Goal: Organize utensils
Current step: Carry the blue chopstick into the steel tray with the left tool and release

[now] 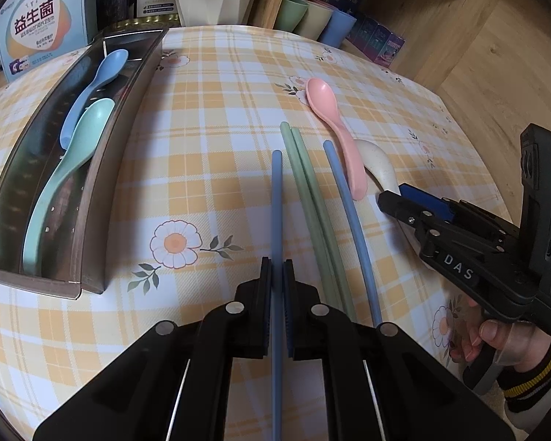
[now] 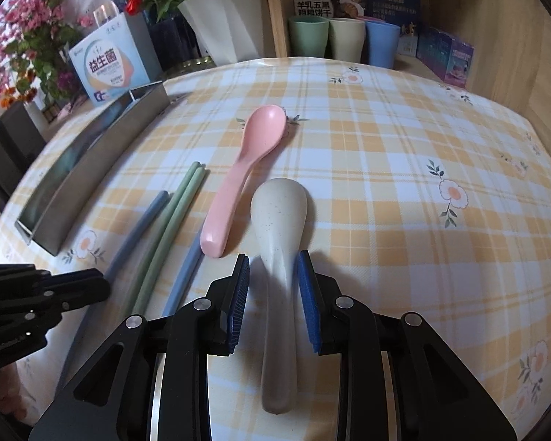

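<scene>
My left gripper (image 1: 277,270) is shut on a blue chopstick (image 1: 276,202) that points away over the checked tablecloth. A pair of green chopsticks (image 1: 305,183) and a second blue chopstick (image 1: 345,198) lie just to its right. A pink spoon (image 2: 238,176) lies beside a cream spoon (image 2: 279,220). My right gripper (image 2: 273,268) is open, its fingers on either side of the cream spoon's handle with small gaps. A steel tray (image 1: 103,191) at the left holds a blue spoon (image 1: 95,84) and a mint spoon (image 1: 66,169).
Green, cream and blue cups (image 2: 343,38) stand on a wooden shelf at the table's far edge. A white plant pot (image 2: 224,18), boxes (image 2: 110,66) and flowers stand behind the tray. A wooden wall (image 1: 496,47) borders the right side.
</scene>
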`<action>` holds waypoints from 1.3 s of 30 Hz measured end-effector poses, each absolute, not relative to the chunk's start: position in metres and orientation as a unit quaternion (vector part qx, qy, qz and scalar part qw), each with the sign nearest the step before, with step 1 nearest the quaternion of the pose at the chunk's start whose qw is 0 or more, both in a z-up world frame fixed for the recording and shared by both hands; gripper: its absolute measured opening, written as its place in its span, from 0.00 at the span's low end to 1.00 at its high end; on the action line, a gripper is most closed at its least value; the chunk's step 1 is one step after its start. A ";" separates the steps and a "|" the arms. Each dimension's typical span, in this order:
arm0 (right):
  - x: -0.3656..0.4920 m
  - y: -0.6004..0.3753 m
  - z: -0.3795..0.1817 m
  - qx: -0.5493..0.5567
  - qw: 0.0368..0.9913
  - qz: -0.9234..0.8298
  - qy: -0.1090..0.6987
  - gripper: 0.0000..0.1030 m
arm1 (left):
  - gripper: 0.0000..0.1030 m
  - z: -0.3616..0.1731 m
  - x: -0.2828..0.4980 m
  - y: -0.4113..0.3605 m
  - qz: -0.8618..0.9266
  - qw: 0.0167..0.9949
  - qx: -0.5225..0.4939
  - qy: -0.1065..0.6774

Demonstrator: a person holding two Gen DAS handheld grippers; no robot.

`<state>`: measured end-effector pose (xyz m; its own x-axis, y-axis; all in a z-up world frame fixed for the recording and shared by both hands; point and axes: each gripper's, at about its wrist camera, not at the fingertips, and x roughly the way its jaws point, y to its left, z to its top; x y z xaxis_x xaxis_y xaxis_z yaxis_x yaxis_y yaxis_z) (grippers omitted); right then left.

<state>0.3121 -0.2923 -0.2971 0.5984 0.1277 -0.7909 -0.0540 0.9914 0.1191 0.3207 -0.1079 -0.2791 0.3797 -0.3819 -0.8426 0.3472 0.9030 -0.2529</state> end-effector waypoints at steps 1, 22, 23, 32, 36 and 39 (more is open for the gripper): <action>0.312 -0.291 -0.297 0.036 0.893 0.046 0.446 0.25 | 0.07 -0.279 0.321 -0.108 -0.219 0.831 -0.017 0.511; 0.292 -0.296 -0.283 0.040 0.921 0.032 0.386 0.18 | 0.07 -0.279 0.321 -0.106 -0.228 0.829 -0.025 0.510; 0.292 -0.296 -0.283 0.039 0.921 0.032 0.386 0.18 | 0.07 -0.280 0.322 -0.106 -0.228 0.829 -0.028 0.509; 0.291 -0.300 -0.283 0.056 0.922 0.036 0.382 0.18 | 0.05 -0.264 0.317 -0.088 -0.240 0.831 -0.070 0.497; 0.292 -0.301 -0.283 0.061 0.921 0.040 0.382 0.18 | 0.05 -0.241 0.313 -0.070 -0.241 0.841 -0.083 0.478; 0.291 -0.303 -0.283 0.066 0.921 0.042 0.381 0.18 | 0.05 -0.226 0.315 -0.055 -0.235 0.848 -0.086 0.467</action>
